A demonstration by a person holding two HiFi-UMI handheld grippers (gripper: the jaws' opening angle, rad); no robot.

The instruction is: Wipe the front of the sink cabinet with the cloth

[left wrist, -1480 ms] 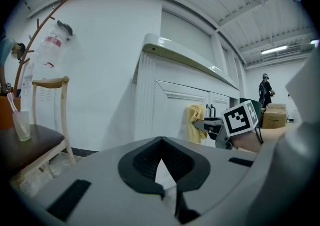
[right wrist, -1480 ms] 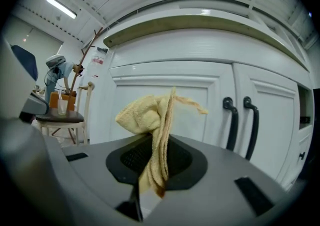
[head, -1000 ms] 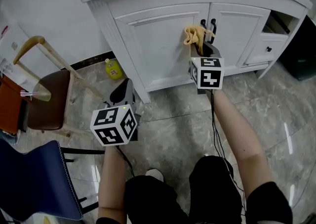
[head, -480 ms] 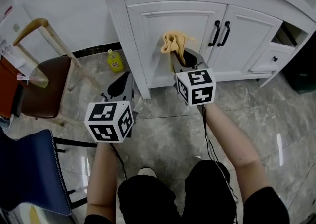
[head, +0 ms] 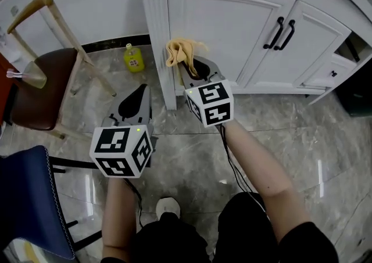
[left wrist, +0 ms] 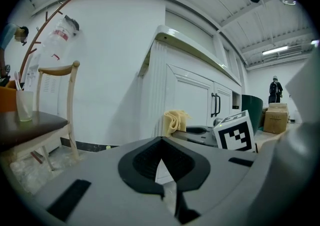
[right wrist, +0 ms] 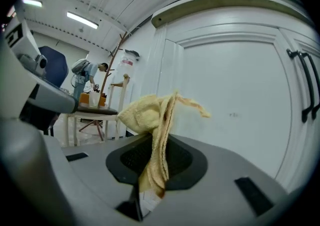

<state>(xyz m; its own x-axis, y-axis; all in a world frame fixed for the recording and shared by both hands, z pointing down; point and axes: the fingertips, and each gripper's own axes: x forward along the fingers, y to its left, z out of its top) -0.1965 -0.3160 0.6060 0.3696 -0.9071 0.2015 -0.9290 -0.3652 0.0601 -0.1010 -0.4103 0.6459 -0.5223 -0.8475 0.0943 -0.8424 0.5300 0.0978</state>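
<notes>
The white sink cabinet (head: 232,29) fills the top of the head view, with two panelled doors and black handles (head: 280,33). A crumpled yellow cloth (head: 181,52) is pinched in my right gripper (head: 192,70), which is shut on it and holds it against the left door near the fluted corner post (head: 158,35). In the right gripper view the cloth (right wrist: 152,135) sticks up from the closed jaws before the door panel (right wrist: 235,105). My left gripper (head: 135,100) hangs lower left over the floor, shut and empty; its view shows the cabinet (left wrist: 185,95) and cloth (left wrist: 174,120) ahead.
A wooden chair (head: 40,76) with a brown seat stands at left, a blue chair (head: 29,204) at lower left. A yellow bottle (head: 133,58) sits on the marble floor by the wall. A drawer unit (head: 334,73) and dark bin (head: 357,90) are at right.
My right gripper has carried the cloth leftward across the cabinet front, from beside the black handles to the left door's edge. The left gripper stayed low and shut.
</notes>
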